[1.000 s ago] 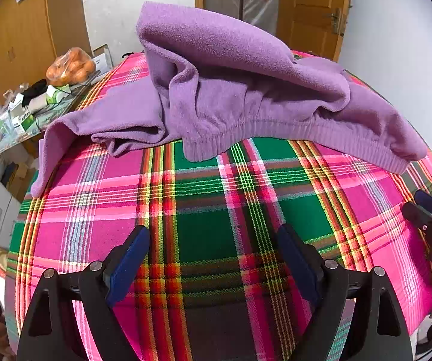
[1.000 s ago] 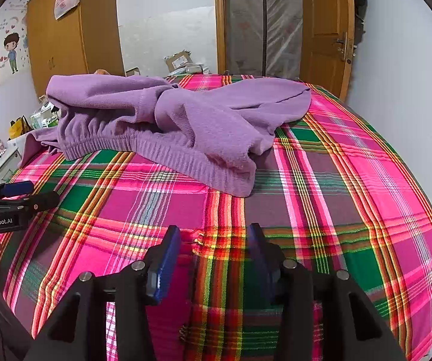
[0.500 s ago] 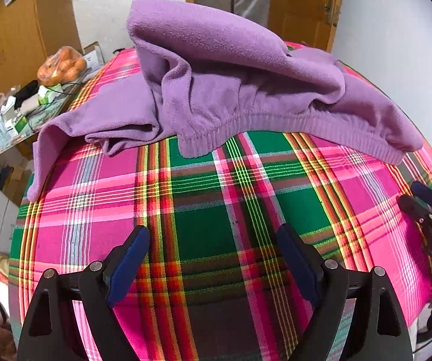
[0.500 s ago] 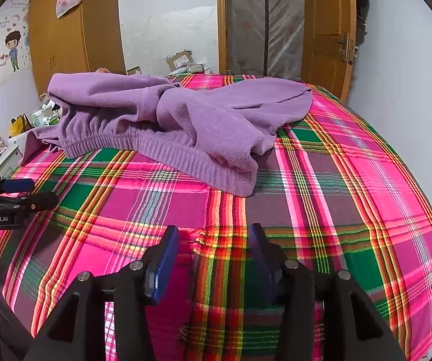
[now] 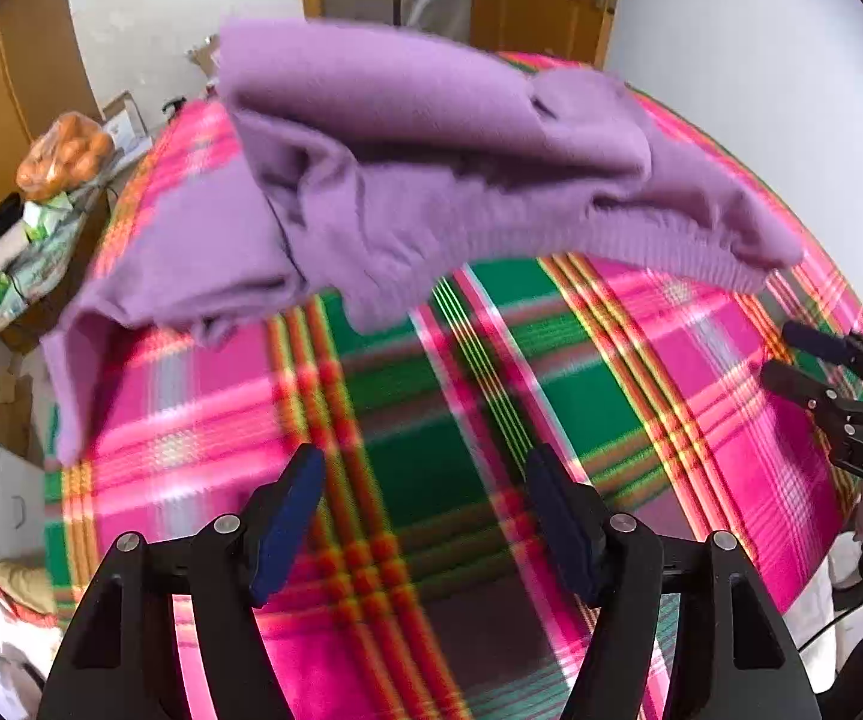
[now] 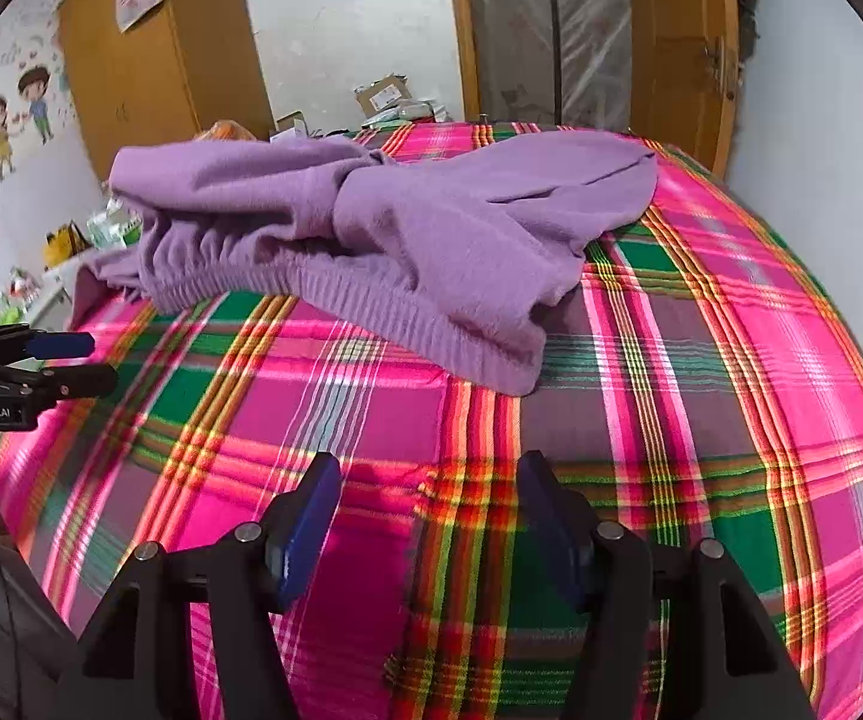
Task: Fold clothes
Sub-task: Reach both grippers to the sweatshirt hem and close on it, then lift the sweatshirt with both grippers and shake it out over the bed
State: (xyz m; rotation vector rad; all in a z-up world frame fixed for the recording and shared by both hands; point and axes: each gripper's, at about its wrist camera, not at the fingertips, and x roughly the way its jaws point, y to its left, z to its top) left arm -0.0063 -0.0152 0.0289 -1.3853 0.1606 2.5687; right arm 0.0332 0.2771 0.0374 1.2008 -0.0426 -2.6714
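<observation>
Purple sweater (image 6: 407,240) lay crumpled on the plaid blanket (image 6: 731,420) while the left gripper (image 5: 425,516) was closing and the right gripper (image 6: 425,516) was opening, both holding nothing.

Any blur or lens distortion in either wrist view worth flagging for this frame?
Left wrist view: motion-smeared, the purple garment and plaid bedcover soft-edged, while the left gripper stays sharp. Right wrist view: crisp, ribbed hem readable. Both: fisheye bulges the bed into a dome, with dark corners.
</observation>
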